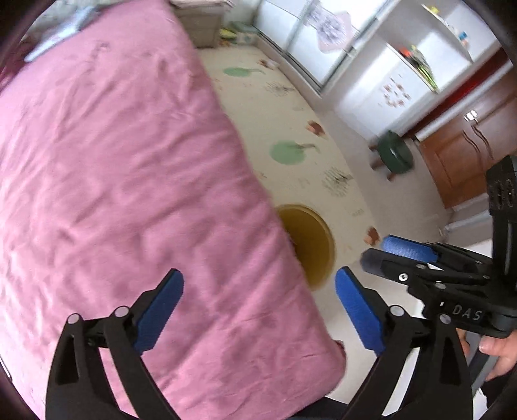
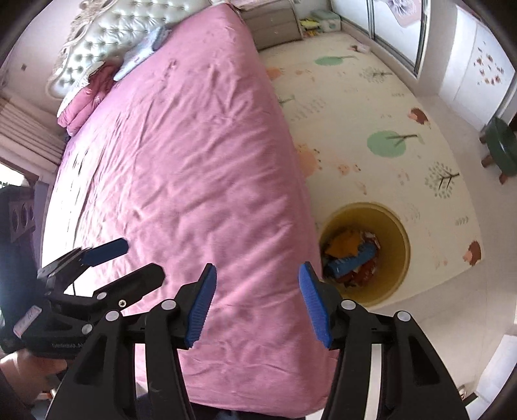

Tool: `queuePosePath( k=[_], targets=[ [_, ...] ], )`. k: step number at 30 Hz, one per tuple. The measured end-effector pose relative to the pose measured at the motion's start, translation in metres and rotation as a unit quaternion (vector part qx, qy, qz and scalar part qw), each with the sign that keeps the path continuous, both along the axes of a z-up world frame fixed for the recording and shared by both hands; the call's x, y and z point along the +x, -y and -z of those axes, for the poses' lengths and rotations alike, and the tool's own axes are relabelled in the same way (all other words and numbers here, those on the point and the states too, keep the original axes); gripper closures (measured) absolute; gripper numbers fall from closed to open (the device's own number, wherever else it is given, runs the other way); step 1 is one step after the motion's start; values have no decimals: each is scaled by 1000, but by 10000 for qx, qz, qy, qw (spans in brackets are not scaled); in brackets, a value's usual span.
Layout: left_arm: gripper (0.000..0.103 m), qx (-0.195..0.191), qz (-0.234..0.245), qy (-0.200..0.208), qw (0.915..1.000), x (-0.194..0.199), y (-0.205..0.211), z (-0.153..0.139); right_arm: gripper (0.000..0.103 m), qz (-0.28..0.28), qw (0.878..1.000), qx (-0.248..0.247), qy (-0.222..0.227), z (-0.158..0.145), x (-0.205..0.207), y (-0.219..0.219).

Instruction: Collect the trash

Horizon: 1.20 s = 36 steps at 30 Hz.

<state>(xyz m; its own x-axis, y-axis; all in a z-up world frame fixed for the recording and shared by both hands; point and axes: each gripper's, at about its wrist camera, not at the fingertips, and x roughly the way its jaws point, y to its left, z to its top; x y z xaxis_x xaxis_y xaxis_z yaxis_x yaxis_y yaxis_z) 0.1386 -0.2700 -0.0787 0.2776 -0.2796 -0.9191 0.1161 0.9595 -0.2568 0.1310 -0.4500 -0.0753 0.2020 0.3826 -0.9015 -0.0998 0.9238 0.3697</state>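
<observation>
A yellow waste bin (image 2: 399, 236) stands on the floor mat beside the bed's corner. Inside it lie a blue item (image 2: 352, 258), an orange piece (image 2: 344, 240) and other wrappers. In the left wrist view the bin (image 1: 315, 245) is partly hidden by the bed's edge. My left gripper (image 1: 258, 274) hangs open over the pink sheet near that corner, with nothing between its fingers. My right gripper (image 2: 258, 268) is also open and empty, over the bed's edge just left of the bin. Each gripper shows in the other's view: the right gripper (image 1: 376, 250) and the left gripper (image 2: 142, 258).
The pink bed (image 2: 181, 155) fills the left, with folded bedding and pillows (image 2: 87, 97) at the headboard. A patterned play mat (image 2: 355, 129) covers the floor. A green stool (image 2: 502, 148) stands to the right, a nightstand (image 2: 274, 24) at the back. A small pale object (image 2: 360, 48) lies by the sliding doors.
</observation>
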Motion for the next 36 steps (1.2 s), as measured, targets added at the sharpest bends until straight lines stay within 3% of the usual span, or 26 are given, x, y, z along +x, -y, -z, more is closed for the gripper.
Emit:
queuePosePath(
  k=[6,9,18,26,34,36],
  targets=[
    [4,128,-817,-2,9966,-30,-53,-7,41,-357,9993,-10,89,-14,-11,-51],
    [4,175,-1184,-61,9928,-45,-78,-9,33,-535,9984,41,161,-23,-17,-70],
    [4,497,-1734,36,9836,-75,-118,-24,27,-951,9944,-188,408,-39,-26,-111],
    [4,715,-1964,250,9776,-89,-143,-42,21,-1131,9908,-266,701,-57,-26,-133],
    [4,555,-2025,541,9762,-95,-159,-57,17,-1162,9881,-362,943,-68,-24,-148],
    [4,708,-2045,606,9744,-94,-159,-60,17,-1163,9876,-391,984,-69,-24,-150]
  ],
)
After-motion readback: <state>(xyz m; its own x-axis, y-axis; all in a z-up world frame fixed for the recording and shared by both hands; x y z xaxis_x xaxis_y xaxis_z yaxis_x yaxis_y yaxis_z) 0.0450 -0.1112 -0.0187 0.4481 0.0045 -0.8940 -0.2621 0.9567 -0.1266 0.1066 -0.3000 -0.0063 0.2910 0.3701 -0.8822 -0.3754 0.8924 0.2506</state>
